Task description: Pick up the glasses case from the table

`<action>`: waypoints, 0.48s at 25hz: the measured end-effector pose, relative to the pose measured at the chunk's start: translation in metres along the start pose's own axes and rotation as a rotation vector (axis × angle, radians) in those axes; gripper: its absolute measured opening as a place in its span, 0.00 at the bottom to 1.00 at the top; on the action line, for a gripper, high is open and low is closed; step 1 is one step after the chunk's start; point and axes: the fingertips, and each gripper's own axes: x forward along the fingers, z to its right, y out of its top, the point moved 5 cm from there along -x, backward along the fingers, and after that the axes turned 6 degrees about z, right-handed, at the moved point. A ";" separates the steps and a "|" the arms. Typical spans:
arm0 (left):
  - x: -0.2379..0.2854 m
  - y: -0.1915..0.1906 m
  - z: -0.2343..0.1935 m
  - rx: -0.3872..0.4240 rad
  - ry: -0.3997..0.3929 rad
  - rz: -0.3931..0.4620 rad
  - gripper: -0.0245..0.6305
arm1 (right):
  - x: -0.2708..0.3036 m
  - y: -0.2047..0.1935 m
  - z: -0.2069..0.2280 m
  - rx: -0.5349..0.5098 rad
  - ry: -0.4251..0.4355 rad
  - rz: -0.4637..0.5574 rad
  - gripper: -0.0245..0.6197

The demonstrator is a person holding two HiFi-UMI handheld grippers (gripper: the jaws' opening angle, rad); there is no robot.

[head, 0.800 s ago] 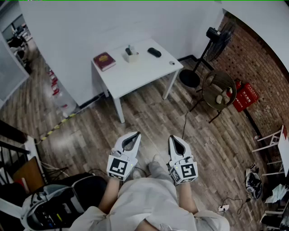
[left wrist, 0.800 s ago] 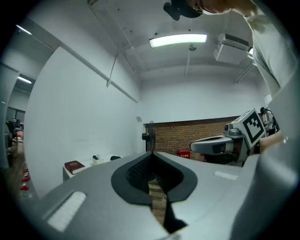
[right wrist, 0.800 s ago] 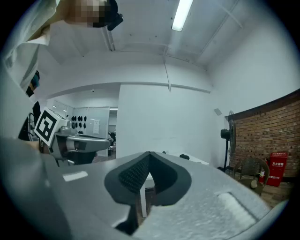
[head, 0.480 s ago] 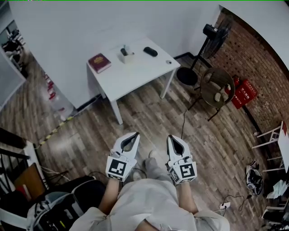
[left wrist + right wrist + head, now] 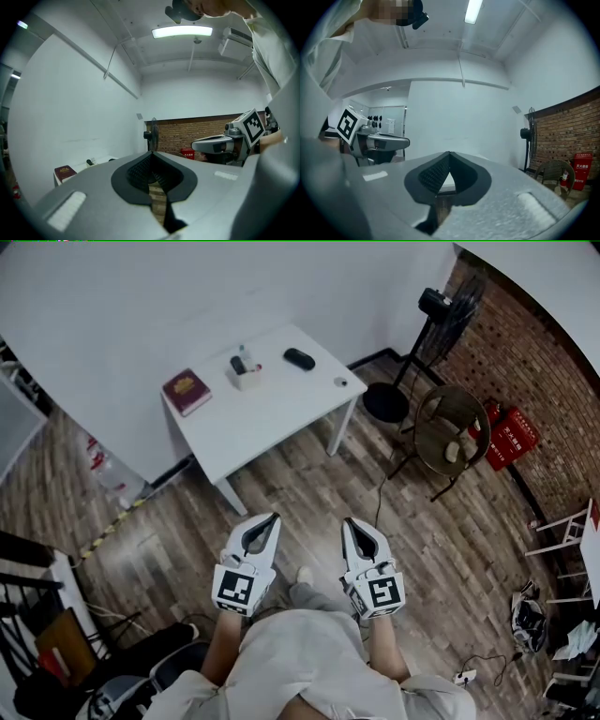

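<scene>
The black glasses case point(image 5: 299, 359) lies near the far edge of the white table point(image 5: 272, 413) in the head view. Both grippers hang over the wooden floor, well short of the table, close to the person's body. My left gripper point(image 5: 272, 517) is shut with nothing in it, and its jaw tips meet in the left gripper view point(image 5: 151, 153). My right gripper point(image 5: 348, 521) is also shut and empty, tips together in the right gripper view point(image 5: 449, 152). Each gripper shows beside the other in its view.
On the table also lie a dark red book point(image 5: 187, 391), a small white box point(image 5: 246, 371) with items in it, and a small object point(image 5: 339, 382). Right of the table stand a black fan point(image 5: 441, 310), a round chair point(image 5: 453, 427) and a red box point(image 5: 509, 439).
The table has shifted left and nearer in the head view as the person steps toward it. Both grippers stay shut and side by side.
</scene>
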 end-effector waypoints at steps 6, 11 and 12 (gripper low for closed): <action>0.057 0.008 -0.009 0.016 0.019 -0.008 0.07 | 0.039 0.008 0.045 0.005 0.037 0.019 0.04; 0.083 0.010 -0.011 0.029 0.024 -0.008 0.07 | 0.059 0.012 0.068 -0.002 0.061 0.025 0.04; 0.086 0.009 -0.013 0.031 0.025 -0.013 0.07 | 0.064 0.009 0.071 0.001 0.065 0.020 0.04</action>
